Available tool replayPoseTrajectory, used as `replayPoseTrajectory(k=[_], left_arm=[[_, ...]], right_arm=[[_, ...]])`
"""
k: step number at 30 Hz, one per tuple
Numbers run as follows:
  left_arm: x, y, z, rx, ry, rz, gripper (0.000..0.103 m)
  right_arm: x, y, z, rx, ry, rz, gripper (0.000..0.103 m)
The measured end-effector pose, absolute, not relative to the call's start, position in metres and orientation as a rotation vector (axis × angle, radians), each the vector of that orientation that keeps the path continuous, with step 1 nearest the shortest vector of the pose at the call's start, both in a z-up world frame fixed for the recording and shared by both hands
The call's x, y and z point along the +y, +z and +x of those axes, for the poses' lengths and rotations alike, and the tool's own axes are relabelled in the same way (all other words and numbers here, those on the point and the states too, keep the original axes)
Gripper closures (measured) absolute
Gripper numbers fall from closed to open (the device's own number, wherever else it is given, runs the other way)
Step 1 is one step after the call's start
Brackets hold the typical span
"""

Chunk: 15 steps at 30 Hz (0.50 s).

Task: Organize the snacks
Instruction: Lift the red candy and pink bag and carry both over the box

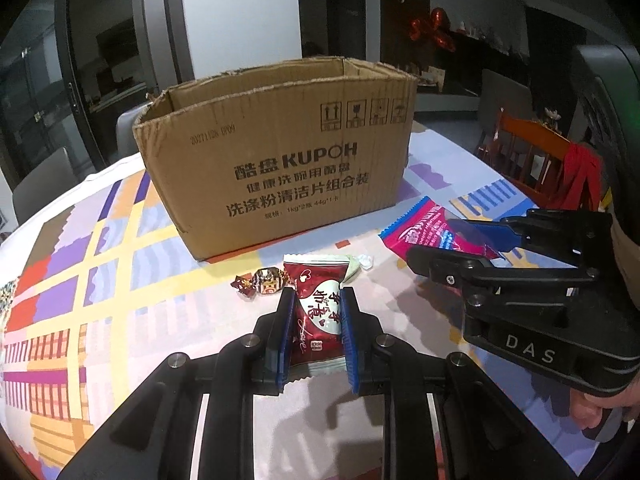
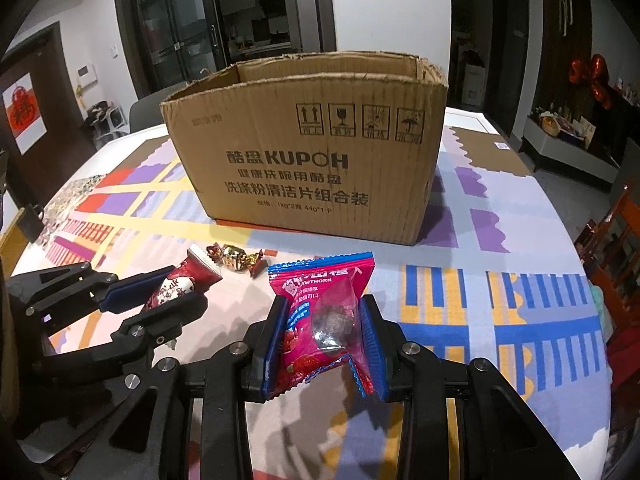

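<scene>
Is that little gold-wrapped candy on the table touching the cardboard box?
Apart. In the right wrist view, a strip of tablecloth shows plainly between the gold-wrapped candy and the cardboard box; the left wrist view shows the same gap.

The worktop point(image 2: 520, 240) wears a patchwork cloth of purple, yellow, blue and red blocks. Behind it stand dark glass doors point(image 2: 180, 32) beside a white wall point(image 2: 384, 8) — red foil balloons point(image 2: 592, 76) hang over a cluttered low cabinet point(image 2: 568, 140). A red paper cutting point(image 2: 20, 112) marks a brown door; an orange wooden chair point(image 1: 532, 148) stands near the worktop's edge.
</scene>
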<state>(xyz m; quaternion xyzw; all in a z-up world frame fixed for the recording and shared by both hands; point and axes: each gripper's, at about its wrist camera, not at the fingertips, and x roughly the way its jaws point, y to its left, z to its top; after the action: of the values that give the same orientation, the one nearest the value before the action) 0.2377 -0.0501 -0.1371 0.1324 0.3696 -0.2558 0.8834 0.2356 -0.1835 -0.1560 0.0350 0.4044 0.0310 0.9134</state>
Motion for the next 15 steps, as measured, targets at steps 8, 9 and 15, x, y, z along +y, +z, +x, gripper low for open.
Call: replayPoseTrajectory(k=[8,9,15], left_arm=[[-0.047,-0.123,0.234,0.760,-0.492,0.255,0.081],[-0.047,-0.122,0.234,0.763,-0.485,0.252,0.081],[-0.045,-0.117,0.231,0.762,-0.460,0.232,0.081]], right_arm=[[-0.184,-0.140,0.229,0.811,0.064,0.076,0.066],[-0.184,-0.139,0.229,0.809,0.064,0.076,0.066],[-0.183,-0.128,0.227,0.788,0.072,0.076,0.066]])
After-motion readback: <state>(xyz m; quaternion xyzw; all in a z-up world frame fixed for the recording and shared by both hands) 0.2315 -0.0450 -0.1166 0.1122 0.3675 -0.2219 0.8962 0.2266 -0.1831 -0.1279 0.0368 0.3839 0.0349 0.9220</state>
